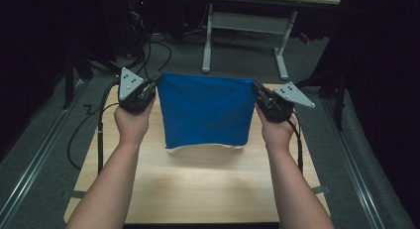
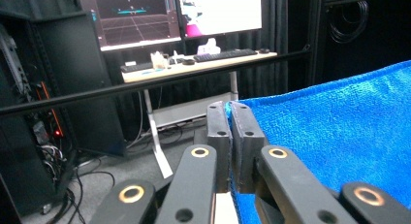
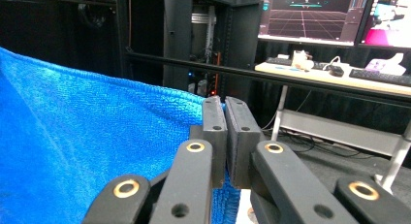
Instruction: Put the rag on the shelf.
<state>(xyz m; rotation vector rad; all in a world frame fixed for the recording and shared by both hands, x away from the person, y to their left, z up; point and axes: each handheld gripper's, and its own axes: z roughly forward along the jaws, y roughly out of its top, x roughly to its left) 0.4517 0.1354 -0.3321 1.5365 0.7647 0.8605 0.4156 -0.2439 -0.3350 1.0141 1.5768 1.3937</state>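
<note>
A blue towel hangs stretched above the wooden table, its lower edge showing a white underside. My left gripper is shut on the towel's upper left corner, and my right gripper is shut on the upper right corner. In the left gripper view the black jaws pinch the towel at its corner, under the left gripper. In the right gripper view the right gripper clamps the towel, which spreads away to the left.
Beyond the table stands a white-legged desk with monitors and keyboards. A black bar runs across in front of it. Cables trail over the grey floor at left.
</note>
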